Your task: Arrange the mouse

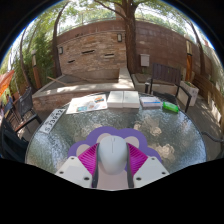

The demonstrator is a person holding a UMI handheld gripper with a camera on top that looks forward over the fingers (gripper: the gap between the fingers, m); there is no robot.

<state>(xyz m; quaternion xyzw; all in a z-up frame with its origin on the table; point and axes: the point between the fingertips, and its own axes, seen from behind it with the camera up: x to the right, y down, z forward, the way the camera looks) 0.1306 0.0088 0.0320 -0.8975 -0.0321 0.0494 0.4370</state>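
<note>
Gripper view: the hand-held gripper pinches a white computer mouse between its purple pads, carrying it above the desk, presumably for placement on the purple mouse mat just beyond the mouse.

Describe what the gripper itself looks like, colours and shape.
The gripper has two pale, whitish fingers that widen toward the base, each lined on its inner face with a ribbed magenta pad. No cables, markings or sleeve show.
</note>
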